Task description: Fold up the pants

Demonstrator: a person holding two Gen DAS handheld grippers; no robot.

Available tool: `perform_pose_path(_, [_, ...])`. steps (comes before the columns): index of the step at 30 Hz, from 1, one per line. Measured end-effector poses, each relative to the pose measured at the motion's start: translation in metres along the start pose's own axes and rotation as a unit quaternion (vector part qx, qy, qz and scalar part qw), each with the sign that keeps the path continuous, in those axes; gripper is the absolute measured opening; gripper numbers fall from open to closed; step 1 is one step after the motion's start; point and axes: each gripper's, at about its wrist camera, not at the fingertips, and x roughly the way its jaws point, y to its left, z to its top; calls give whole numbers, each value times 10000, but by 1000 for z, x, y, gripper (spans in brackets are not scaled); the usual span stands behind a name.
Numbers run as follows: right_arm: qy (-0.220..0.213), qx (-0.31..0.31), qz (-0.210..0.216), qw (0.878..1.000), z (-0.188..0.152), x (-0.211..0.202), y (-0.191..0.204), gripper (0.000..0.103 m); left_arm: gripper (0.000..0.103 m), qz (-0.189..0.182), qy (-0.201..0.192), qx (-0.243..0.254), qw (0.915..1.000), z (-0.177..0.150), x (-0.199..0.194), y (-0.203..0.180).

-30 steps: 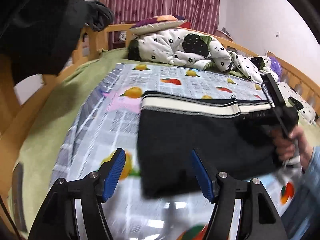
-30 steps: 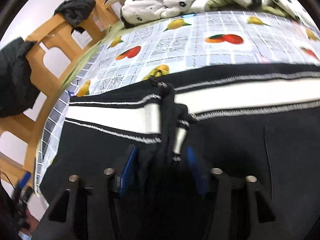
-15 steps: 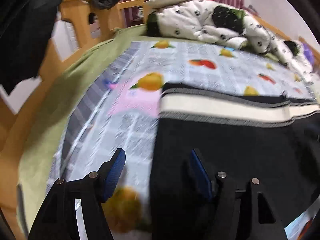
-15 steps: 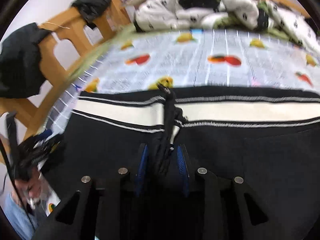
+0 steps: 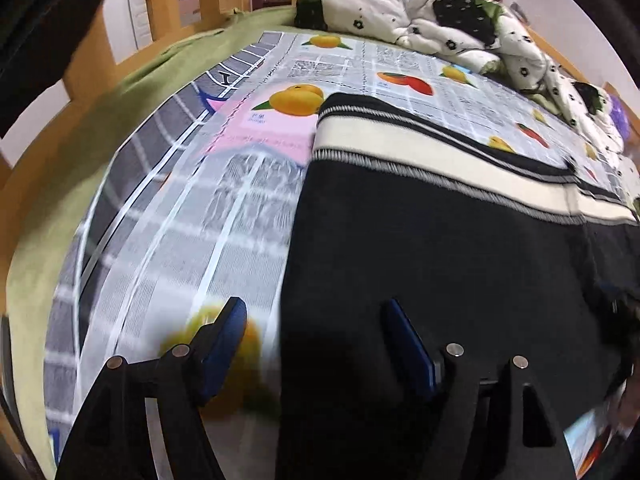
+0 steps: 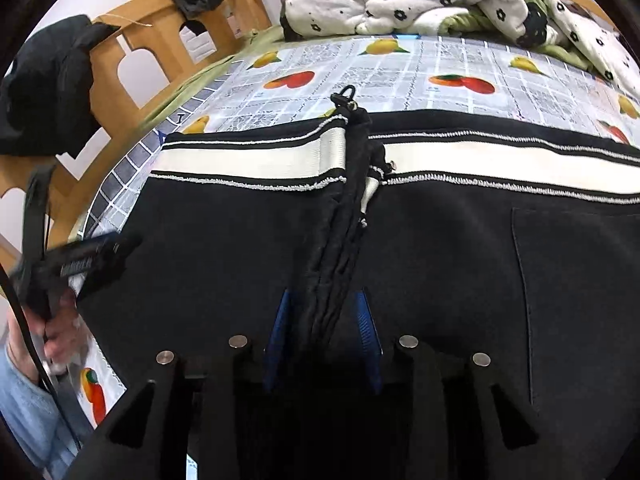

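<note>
The bed (image 5: 80, 184) carries a green sheet, bounded by a wooden rail (image 6: 132, 92) with dark garments hung over it. A fruit-print cover (image 5: 224, 208) lies flat over the sheet. A white quilt with black flowers (image 5: 404, 12) is bunched at the far end of the cover.

The pants (image 5: 440, 260) are black with a cream waistband (image 6: 260, 162) edged in thin striped trim. They lie spread across the near half of the fruit-print cover, waistband toward the quilt. In the right wrist view a raised ridge of gathered black fabric (image 6: 340, 216) runs from the waistband down toward the camera, with a small metal clasp (image 6: 346, 94) at its far tip. A pocket seam shows on the flat cloth to the right of the ridge.

Left gripper (image 5: 316, 344): jaws wide apart and just now opening further. The left edge of the pants passes between them. The left blue pad (image 5: 224, 340) sits over the printed cover, clear of the cloth; the right blue pad (image 5: 408, 344) sits over the black fabric. Neither pad presses on the cloth. This gripper also appears at the left edge of the right wrist view, held in a hand (image 6: 60, 336) with a blue sleeve below it.

Right gripper (image 6: 322, 332): jaws narrow, opened slightly within the last moment. The ridge of gathered fabric runs down between the two blue pads (image 6: 280, 328), which bracket it closely. Whether the pads grip the fabric or merely flank it cannot be told.
</note>
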Motion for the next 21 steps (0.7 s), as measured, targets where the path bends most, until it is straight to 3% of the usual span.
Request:
perform_pose_path(12, [-61, 89, -163, 9998, -13, -24, 7, 33, 72, -567, -284, -302, 9975, -53, -42, 27])
perform_pose_path(18, [-379, 50, -453, 9982, -34, -57, 4, 35, 68, -1191, -243, -817, 9892, -54, -36, 41])
perform_pose_path(21, [-413, 85, -606, 9973, -45, -68, -2, 35, 60, -1248, -262, -889, 9878, -52, -30, 39])
